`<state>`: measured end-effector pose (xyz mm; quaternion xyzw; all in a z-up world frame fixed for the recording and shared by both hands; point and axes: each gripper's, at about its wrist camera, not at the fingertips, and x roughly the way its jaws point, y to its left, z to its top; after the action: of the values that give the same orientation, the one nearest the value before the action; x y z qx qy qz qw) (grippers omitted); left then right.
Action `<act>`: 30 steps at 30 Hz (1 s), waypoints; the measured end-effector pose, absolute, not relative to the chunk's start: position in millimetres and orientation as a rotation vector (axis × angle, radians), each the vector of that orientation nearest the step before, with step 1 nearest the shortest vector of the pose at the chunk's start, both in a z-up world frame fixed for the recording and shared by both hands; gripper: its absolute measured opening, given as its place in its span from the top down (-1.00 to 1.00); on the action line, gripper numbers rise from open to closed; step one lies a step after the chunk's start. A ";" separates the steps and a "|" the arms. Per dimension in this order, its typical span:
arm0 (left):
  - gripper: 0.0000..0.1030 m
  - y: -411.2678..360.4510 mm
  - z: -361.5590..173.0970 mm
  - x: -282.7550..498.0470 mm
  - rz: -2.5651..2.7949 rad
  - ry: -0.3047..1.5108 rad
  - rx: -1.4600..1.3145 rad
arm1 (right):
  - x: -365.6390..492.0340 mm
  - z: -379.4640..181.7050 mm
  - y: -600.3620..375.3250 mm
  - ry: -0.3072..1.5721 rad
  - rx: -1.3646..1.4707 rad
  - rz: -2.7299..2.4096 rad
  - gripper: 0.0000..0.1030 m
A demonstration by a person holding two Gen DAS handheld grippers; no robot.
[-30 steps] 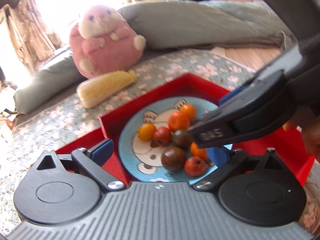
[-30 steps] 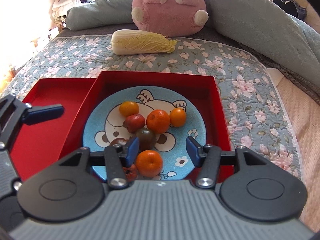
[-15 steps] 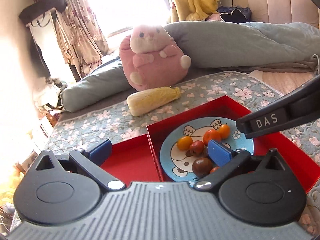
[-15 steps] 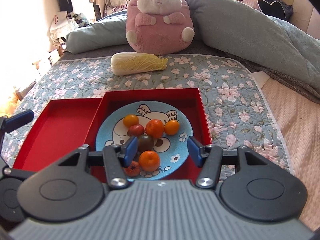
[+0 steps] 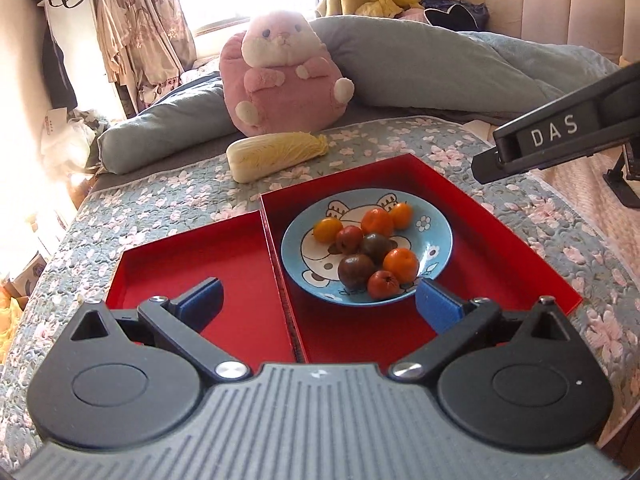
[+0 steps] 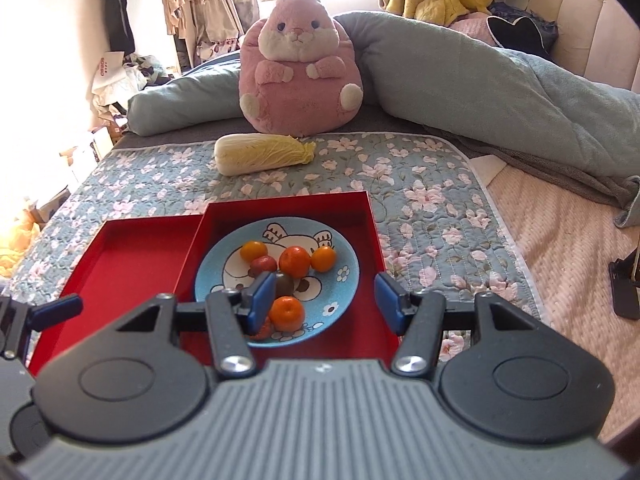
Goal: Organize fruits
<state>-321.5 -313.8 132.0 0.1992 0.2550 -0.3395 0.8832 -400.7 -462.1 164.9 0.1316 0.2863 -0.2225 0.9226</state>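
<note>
We note, at far left in the right wrist view, a blue-tipped finger of the left gripper (image 5: 318, 306) poking in over the edge of the shallow red tray (image 6: 132, 264), which sits bare on the flowered quilt (image 6: 420, 184). In its own view that left gripper hangs above the two trays with its blue pads (image 5: 202, 303) spread wide apart and nothing between them, one pad over the shallow tray, the other just beside the plate's near rim. Next to the right, touching the shallow tray along one wall, lies the deeper red box (image 6: 370, 220), and in it the blue cartoon plate (image 6: 344, 280). The fruits (image 5: 370, 250) are heaped on that plate: an orange-yellow one (image 5: 327, 229) at left, a red one (image 5: 349, 239) beside it, two dark brown ones (image 5: 356, 270) in the middle, tangerines (image 5: 401, 265) toward the right, and a small red one (image 5: 382, 283) at the near rim. Our right gripper (image 6: 324, 300) hovers over the plate's near side, jaws parted and gripping nothing; its left pad hides part of the dark fruit and a tangerine (image 6: 286, 312) lies just past it. Behind the trays a napa cabbage (image 6: 262, 153) lies on the quilt, and a pink plush rabbit (image 6: 300, 68) sits just behind it against a grey-green bolster (image 6: 460, 72). At far right, pale pink bedding (image 6: 568, 248).
</note>
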 end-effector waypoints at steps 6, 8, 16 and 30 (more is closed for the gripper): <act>-1.00 -304.9 126.0 -332.2 -0.721 0.574 0.391 | -422.0 163.8 -449.7 0.595 0.276 -0.441 -0.13; -1.00 -305.1 124.6 -333.9 -0.720 0.578 0.392 | -430.0 163.8 -444.8 0.590 0.276 -0.438 -0.13; -1.00 -310.5 128.5 -337.7 -0.718 0.573 0.375 | -458.8 163.9 -428.3 0.561 0.266 -0.437 -0.13; -1.00 -314.9 132.2 -335.8 -0.739 0.583 0.327 | -483.5 148.2 -394.1 0.597 0.229 -0.437 -0.15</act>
<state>-335.8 -314.9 132.2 0.1567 0.2796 -0.3544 0.8784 -483.5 -394.1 148.2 0.1118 0.2912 -0.2131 0.9259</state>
